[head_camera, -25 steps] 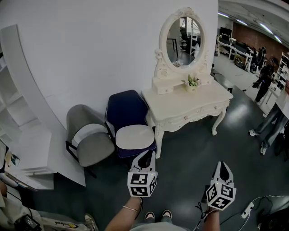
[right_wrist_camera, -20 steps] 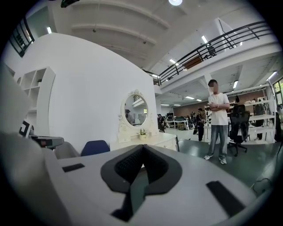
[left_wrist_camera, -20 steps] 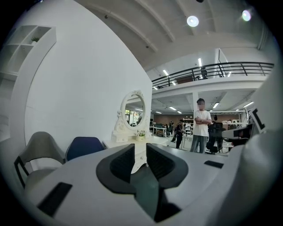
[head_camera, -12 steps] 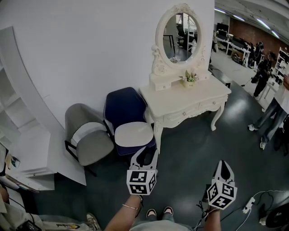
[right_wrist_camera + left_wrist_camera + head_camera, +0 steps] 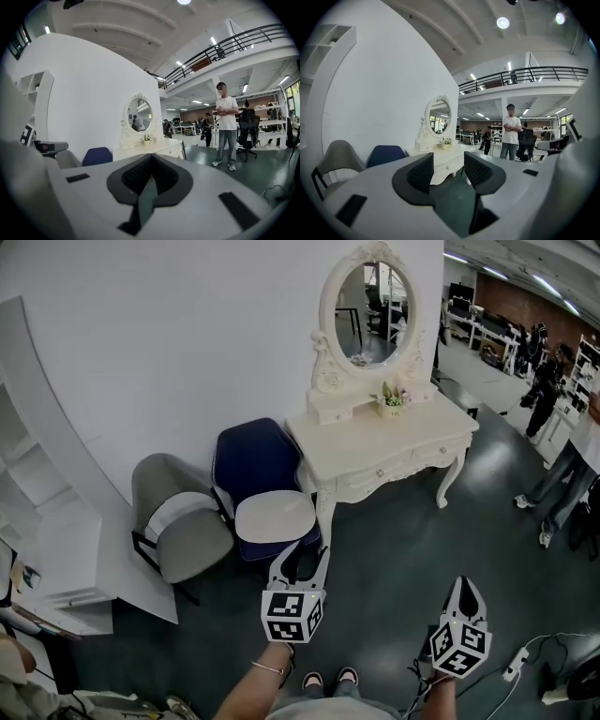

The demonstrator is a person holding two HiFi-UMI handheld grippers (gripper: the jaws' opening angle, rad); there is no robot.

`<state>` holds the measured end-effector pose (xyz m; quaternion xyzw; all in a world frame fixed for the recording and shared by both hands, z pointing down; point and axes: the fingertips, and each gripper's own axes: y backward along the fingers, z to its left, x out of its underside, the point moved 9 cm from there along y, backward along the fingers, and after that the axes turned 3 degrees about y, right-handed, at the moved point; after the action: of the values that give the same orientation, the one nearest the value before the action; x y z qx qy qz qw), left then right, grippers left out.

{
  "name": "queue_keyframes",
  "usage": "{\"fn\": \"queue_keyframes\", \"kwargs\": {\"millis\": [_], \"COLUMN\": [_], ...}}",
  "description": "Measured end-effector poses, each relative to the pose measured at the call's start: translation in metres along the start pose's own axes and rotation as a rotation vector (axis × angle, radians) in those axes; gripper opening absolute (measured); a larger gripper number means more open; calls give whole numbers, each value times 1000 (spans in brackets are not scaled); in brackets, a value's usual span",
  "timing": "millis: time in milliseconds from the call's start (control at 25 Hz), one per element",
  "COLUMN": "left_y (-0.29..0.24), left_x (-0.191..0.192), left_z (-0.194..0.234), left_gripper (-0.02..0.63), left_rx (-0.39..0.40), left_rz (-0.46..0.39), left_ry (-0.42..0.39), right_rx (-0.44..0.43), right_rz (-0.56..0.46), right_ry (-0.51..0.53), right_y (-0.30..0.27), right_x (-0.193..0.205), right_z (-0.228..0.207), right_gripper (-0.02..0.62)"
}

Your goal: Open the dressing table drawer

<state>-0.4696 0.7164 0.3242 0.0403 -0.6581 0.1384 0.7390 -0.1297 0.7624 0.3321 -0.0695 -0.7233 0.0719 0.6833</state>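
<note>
Dark floor fills the lower half of the head view, below a plain white wall. Against that wall, at upper centre, stands the white dressing table with its oval mirror. A small flower pot sits on its surface. The drawer runs along the front under the top and looks closed, though its handles are too small to make out. A blue chair and a grey chair stand to the left of the table.

At lower centre, the left gripper has just been opening its jaws. They stand wide apart with nothing between them, well apart from the table. At lower right, the right gripper has its jaws together and holds nothing. People at the right edge are cut off by the frame.
</note>
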Motion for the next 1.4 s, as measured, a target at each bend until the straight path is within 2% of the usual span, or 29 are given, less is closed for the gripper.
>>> {"fn": "queue_keyframes", "kwargs": {"millis": [600,960,1160,1400], "left_y": [-86,-142,-189,-268], "left_x": [-4,-3,2,-4], "left_z": [-60,-70,-65,-56], "left_gripper": [201,201,201,201], "left_rx": [11,29,34,29], "left_rz": [-7,7,14,19], "left_ry": [-26,-20,-23,-18], "right_rx": [45,92,116,122], "right_rz": [33,63,87,76], "right_ry": [-48,-67,-81,-68], "right_y": [-57,-92,-135,-210], "right_x": [1,6,14,-6], "right_z": [-89,-122,-136,-150], "right_gripper": [6,6,6,6]}}
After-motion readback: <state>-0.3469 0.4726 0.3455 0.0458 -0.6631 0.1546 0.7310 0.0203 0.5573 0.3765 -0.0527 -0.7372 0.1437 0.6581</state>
